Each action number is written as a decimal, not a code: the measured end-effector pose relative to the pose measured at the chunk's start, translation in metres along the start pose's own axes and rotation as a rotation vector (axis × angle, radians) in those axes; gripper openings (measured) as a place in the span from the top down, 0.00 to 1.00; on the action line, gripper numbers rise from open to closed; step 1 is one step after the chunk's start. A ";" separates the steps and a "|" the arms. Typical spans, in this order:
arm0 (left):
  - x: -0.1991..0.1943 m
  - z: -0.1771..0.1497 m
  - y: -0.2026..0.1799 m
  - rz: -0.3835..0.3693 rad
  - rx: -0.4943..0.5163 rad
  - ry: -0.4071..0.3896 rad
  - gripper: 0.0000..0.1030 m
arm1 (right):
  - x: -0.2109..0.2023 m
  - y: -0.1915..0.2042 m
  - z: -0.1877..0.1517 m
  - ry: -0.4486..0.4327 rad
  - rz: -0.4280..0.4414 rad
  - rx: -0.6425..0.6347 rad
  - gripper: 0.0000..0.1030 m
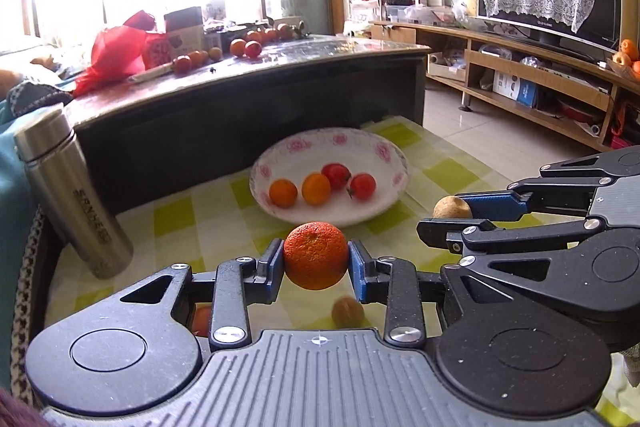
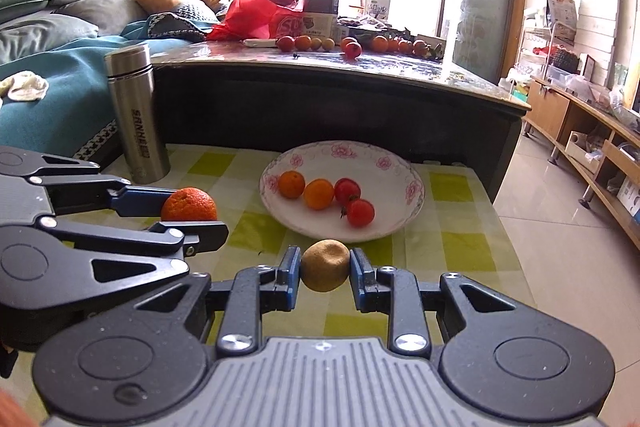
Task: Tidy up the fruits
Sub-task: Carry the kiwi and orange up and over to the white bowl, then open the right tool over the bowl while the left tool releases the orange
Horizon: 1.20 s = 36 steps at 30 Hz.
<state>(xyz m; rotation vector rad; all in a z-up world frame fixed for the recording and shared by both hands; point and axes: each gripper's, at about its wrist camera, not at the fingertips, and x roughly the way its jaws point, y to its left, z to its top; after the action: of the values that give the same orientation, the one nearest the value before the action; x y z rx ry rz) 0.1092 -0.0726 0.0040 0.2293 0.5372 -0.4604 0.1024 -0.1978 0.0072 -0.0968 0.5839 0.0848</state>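
Two handheld grippers arrive at a flowered plate [image 2: 414,187] together, each carrying a fruit over a low table [image 2: 452,251] spread with a green-and-white checked cloth. The left gripper [image 1: 316,261] has its blue fingers [image 1: 273,269] pinching a rough-skinned orange [image 1: 315,255] on both sides, the fruit clear of the cloth. The right gripper [image 2: 325,269] pinches a brown kiwi [image 2: 325,265], which appears roughly round from the right wrist view, so its long axis cannot be told.

The plate lies straight ahead of both pairs of fingers, just past the fruit they carry, its near rim close to the kiwi. It already holds two small oranges [image 2: 318,193] and two red tomatoes [image 2: 360,212], grouped toward the middle, with bare white to the right. The right gripper appears slightly nearer that open side; the left gripper sits beside it, to the left, near a steel flask [image 2: 136,119] standing on the cloth.

Both grippers are held low and roughly level, pointing forward at the plate. In the left wrist view another brown fruit [image 1: 347,311] lies blurred on the cloth beneath the fingers, and something orange-red [image 1: 201,320] shows through the linkage, so more fruit likely remains to be gathered
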 end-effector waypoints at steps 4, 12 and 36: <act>0.014 0.011 0.000 -0.007 0.023 -0.013 0.61 | 0.017 -0.010 0.015 -0.016 -0.012 0.003 0.68; 0.062 0.034 0.003 0.012 0.056 -0.023 0.59 | 0.064 -0.030 0.038 -0.025 -0.038 0.010 0.68; 0.157 0.051 0.021 0.022 0.058 0.033 0.59 | 0.166 -0.061 0.058 0.043 -0.031 0.004 0.68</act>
<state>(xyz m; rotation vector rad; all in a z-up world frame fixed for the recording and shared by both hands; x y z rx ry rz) 0.2613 -0.1278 -0.0358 0.2988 0.5535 -0.4521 0.2787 -0.2427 -0.0328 -0.1043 0.6248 0.0513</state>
